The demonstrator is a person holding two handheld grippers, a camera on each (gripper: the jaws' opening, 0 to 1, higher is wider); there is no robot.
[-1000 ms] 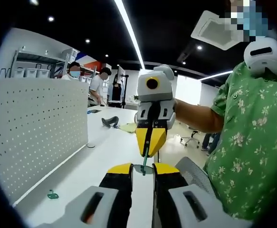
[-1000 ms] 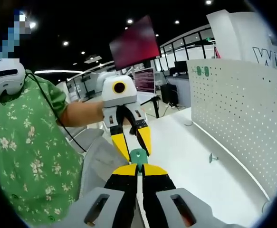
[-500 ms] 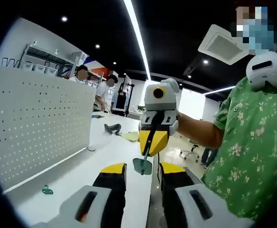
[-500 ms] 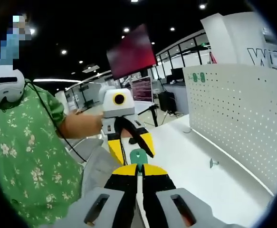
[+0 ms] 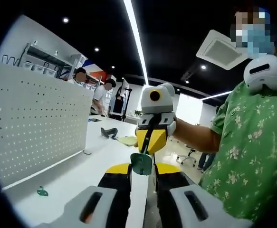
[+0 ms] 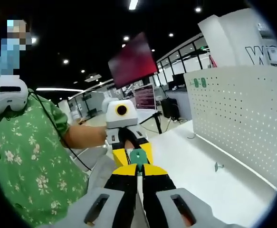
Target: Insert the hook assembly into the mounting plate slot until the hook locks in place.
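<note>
Left gripper view, right gripper (image 5: 150, 141) clamped on green hook assembly (image 5: 141, 163), left gripper (image 5: 142, 169) jaws slightly apart beside it

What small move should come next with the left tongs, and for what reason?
Probably close the left tongs on the green part. It sits between their yellow tips, the right tongs grip its stem, and it is unclear whether the left tips press on it yet.

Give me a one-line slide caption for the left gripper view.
Two handheld grippers meet over a white table, passing a small green piece beside a pegboard.
</note>
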